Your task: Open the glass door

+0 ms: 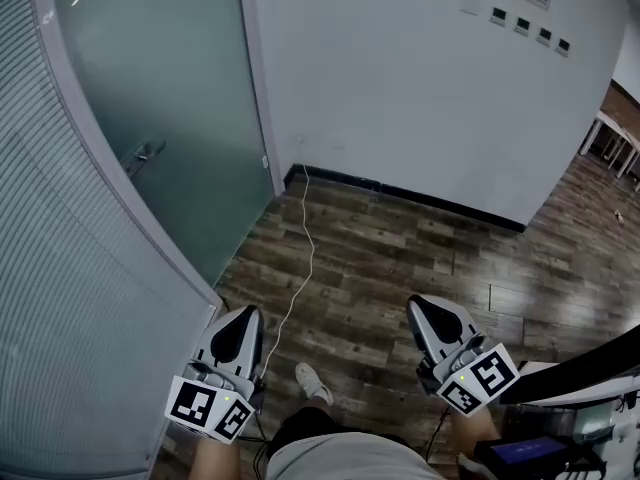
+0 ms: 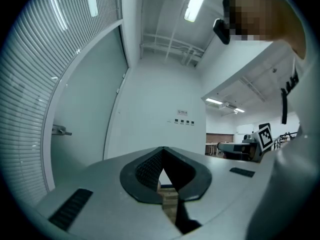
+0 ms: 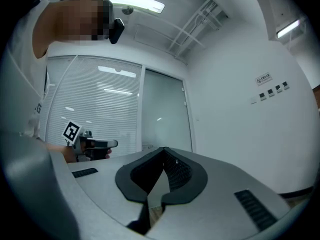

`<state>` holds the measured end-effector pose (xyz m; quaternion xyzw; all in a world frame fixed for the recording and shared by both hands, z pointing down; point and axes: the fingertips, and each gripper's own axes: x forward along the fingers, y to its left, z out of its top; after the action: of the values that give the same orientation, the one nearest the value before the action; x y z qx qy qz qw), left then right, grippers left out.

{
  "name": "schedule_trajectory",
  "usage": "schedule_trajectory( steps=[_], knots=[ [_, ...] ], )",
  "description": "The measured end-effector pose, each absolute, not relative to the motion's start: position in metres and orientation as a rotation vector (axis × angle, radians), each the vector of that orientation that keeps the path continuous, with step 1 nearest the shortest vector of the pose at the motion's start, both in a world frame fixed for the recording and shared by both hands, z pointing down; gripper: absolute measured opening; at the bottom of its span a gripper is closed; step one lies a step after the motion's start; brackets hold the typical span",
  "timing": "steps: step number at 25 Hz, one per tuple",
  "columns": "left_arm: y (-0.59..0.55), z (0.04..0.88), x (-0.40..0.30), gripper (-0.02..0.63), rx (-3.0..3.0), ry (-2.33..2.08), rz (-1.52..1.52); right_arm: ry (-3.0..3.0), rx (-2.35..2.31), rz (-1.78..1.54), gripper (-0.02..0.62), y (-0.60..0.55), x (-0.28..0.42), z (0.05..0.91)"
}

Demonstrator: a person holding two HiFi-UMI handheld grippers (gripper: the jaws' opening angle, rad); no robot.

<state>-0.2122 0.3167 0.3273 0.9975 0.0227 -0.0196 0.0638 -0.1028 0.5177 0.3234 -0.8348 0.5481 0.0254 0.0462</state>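
Likely an office: frosted glass door [image 1: 170, 98], blinds [image 1: 60, 298].

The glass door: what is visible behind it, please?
Nothing behind the glass door shows: its glass is frosted and gives only a grey-green haze. A metal handle sits on its near face. The room behind is covered from sight.

The left gripper [image 2: 162, 153] has its fingers [image 2: 145, 168] meeting at the tips, with nothing between them. Ahead to the left stands the frosted glass door [image 2: 87, 109], its handle [image 2: 60, 130] near its left edge, and a white wall [image 2: 160, 104] lies beside it.
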Motion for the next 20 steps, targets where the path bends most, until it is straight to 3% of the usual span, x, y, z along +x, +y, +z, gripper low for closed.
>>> schedule_trajectory(
  steps=[10,20],
  knots=[
    [0.197,0.318,-0.113,-0.006,3.013,-0.026,-0.078,1.782,-2.473,0.081,0.000,0.382,0.008,0.312],
    [0.091,0.316,-0.077,-0.006,3.006,-0.169,-0.057,1.958,-2.320,0.040,0.000,0.242,0.055,0.312]
  ],
)
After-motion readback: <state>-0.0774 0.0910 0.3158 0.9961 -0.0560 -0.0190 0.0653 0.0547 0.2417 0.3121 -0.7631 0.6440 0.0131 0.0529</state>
